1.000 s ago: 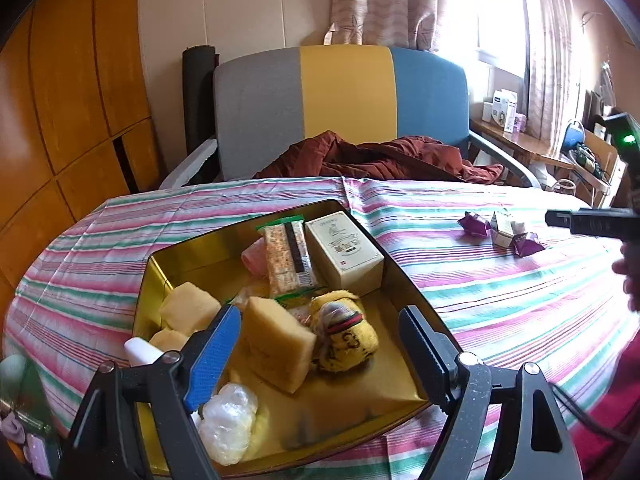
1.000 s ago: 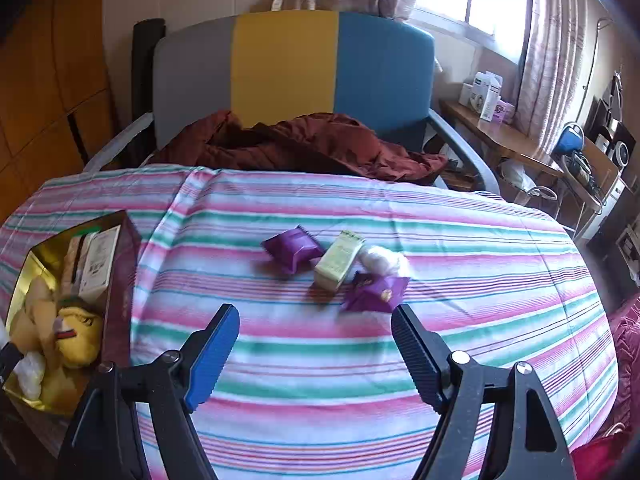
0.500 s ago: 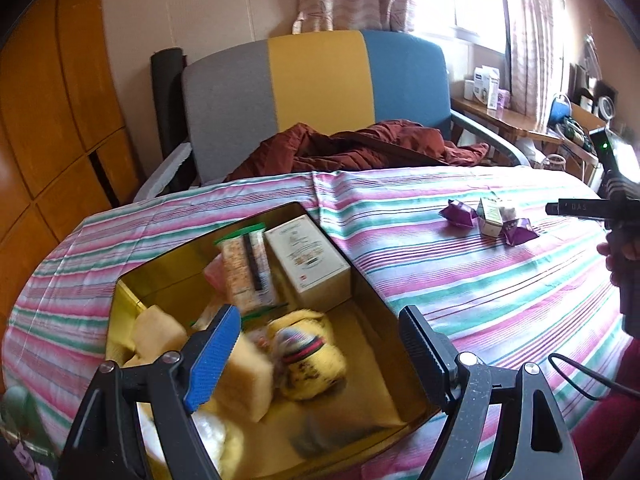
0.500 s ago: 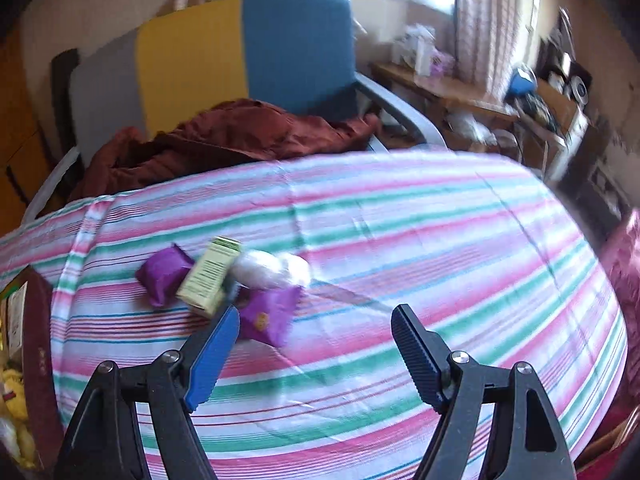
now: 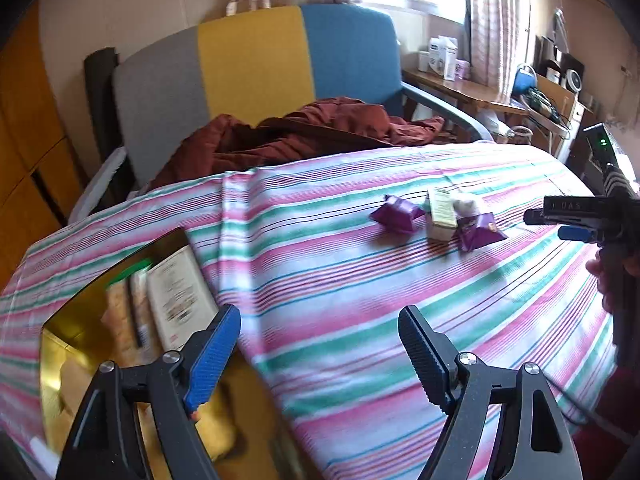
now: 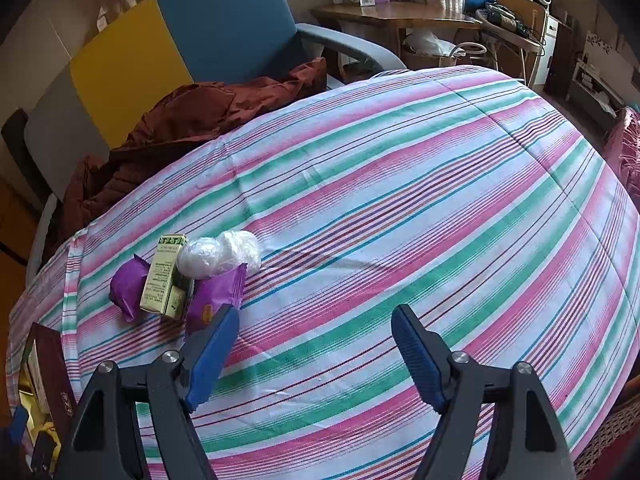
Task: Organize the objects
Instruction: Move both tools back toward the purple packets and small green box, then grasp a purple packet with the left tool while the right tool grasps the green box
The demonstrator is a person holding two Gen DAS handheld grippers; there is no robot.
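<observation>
Both tongs wide, nothing between them. Right tongs (image 6: 314,328) hang just beside loose cluster – purple packets (image 6: 214,294), green box (image 6: 164,276), white bag (image 6: 218,254) – on striped worktop (image 6: 400,200), likely next pick. Left tongs (image 5: 320,334) hover by gold tin (image 5: 72,312), half filled – probable destination.

Behind my table I log one armchair (image 5: 256,76), back panelled grey, yellow and blue. One rust-red garment (image 5: 304,132) lies heaped on its seat. A wooden side table (image 6: 396,14) carries small boxes.
</observation>
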